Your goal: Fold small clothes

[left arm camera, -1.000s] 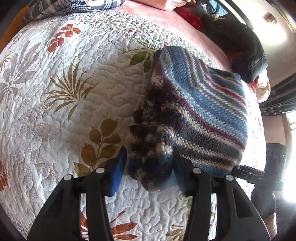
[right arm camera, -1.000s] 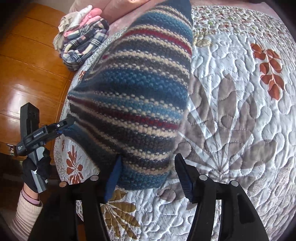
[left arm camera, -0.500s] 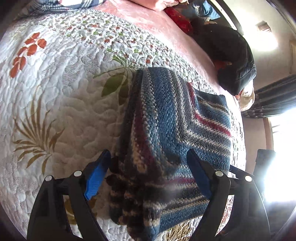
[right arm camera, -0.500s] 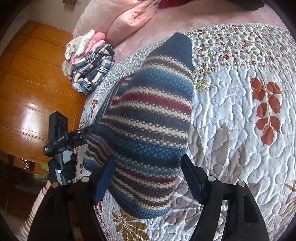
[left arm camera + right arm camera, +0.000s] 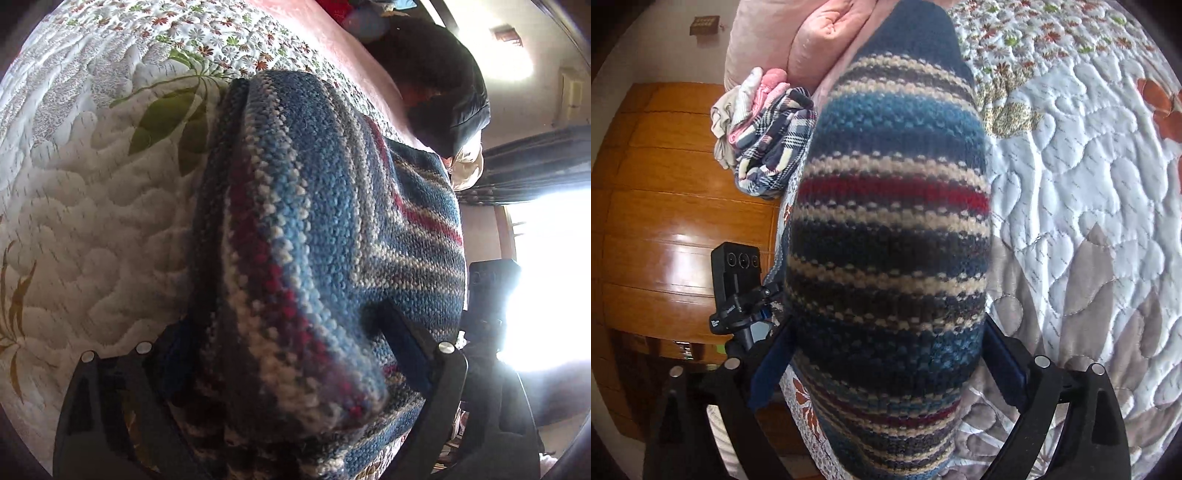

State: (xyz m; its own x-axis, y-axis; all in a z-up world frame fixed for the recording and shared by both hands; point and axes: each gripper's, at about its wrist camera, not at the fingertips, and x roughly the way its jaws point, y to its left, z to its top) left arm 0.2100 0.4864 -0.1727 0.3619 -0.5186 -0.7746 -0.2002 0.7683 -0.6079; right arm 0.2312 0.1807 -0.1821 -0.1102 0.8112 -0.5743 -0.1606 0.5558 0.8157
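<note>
On the quilt [image 5: 92, 206], both jaws gape around the sweater [image 5: 325, 229].

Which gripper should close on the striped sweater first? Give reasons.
Probably right: the right gripper is open, squarely straddling the striped sweater; the left gripper, also open, has knit draped over one side.

You've got the striped knit sweater [image 5: 332, 240] filling the view — chunky bands of blue, navy, cream, grey and dark red, bunched into a thick, rounded fold on the quilted bedspread [image 5: 92, 203]. From your right-hand camera the stripes run straight across the sweater [image 5: 890, 236] and its solid navy end points away toward the pink pillows, its left side running close along the bed's edge. From your left-hand camera the stripes meet at an angle — layers overlapping, near end blurred.
</note>
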